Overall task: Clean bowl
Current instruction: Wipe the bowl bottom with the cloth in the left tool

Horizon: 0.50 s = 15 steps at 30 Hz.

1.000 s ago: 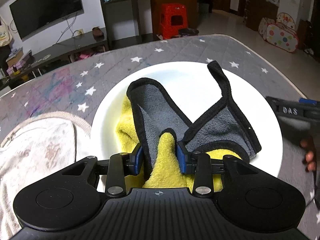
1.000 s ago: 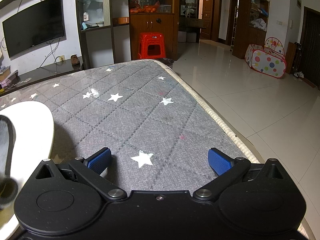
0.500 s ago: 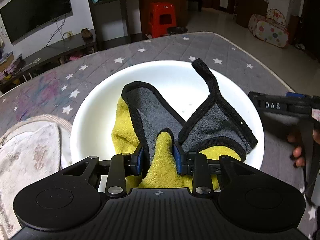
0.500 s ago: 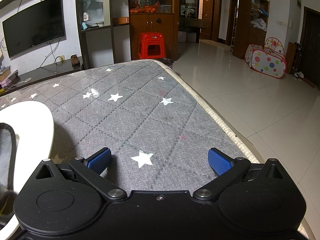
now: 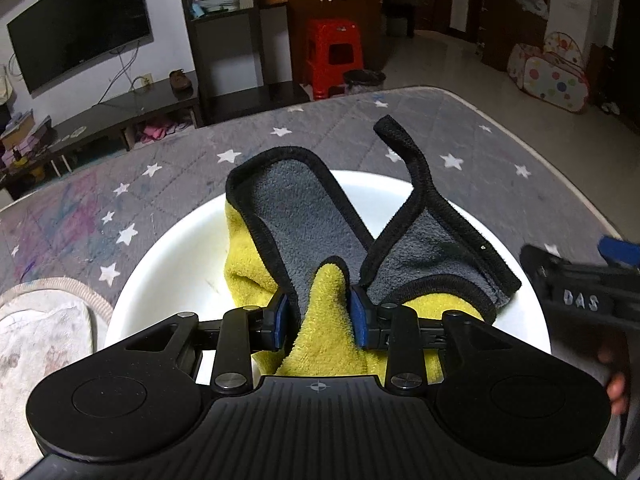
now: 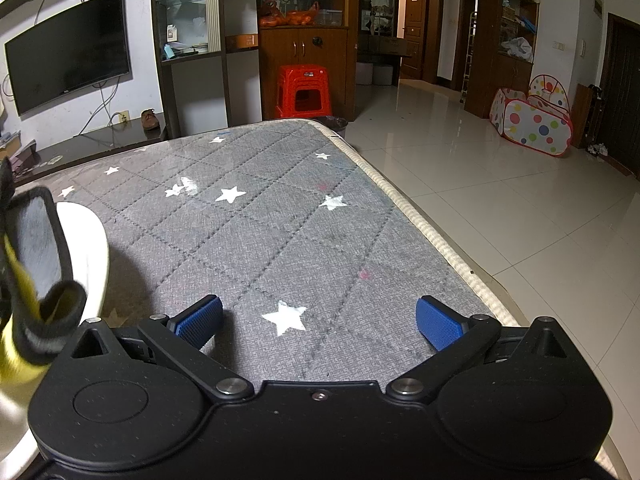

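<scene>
Left tongs wiping the bowl with a cloth, right tongs idle.

The left gripper [image 5: 319,314] is clenched on a yellow-and-grey cloth [image 5: 320,240], its jaws having just eased apart slightly with the fold between them. The cloth lies straight ahead inside the white bowl [image 5: 168,256], trailing toward the far rim. The right gripper [image 6: 318,316] stands released over the starred table cover [image 6: 280,216], the bowl to its left; the left hand is nearer.

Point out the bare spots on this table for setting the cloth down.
Free: the starred grey cover ahead of the open right gripper, between the white bowl and the table's piped edge. Crowded: the bowl, where the left gripper pinches the cloth, with a stained rag beside it.
</scene>
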Available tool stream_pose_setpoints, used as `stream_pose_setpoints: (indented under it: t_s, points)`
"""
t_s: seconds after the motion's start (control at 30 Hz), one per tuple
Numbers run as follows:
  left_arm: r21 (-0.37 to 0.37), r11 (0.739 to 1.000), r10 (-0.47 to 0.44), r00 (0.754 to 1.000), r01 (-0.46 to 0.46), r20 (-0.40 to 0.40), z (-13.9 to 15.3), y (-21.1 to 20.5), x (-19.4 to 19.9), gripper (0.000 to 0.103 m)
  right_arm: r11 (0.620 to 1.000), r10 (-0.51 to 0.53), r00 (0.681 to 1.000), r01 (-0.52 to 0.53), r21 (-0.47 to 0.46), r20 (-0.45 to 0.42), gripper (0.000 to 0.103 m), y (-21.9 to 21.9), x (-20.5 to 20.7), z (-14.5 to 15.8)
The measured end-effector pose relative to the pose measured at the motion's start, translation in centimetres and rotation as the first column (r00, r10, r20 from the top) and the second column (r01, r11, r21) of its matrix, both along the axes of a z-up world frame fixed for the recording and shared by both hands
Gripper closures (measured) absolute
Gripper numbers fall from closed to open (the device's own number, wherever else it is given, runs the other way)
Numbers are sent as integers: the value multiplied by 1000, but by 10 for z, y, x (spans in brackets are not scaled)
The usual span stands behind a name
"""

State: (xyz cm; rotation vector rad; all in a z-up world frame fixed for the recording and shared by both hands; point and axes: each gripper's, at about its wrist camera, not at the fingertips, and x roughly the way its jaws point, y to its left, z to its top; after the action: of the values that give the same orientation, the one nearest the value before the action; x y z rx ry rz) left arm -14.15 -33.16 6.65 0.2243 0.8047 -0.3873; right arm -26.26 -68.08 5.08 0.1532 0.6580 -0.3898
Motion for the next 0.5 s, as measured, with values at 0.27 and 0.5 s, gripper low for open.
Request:
stream_pose_setpoints:
  t_s: [0.27, 0.5]
  points:
    - [16, 1000, 22, 1000, -23, 19, 0, 0, 7, 67, 1000, 0, 1000, 0, 0, 0, 0, 0, 0, 0]
    - [39, 999, 31, 999, -32, 22, 1, 13, 3, 66, 1000, 0, 1000, 0, 1, 1, 0, 1, 1, 0]
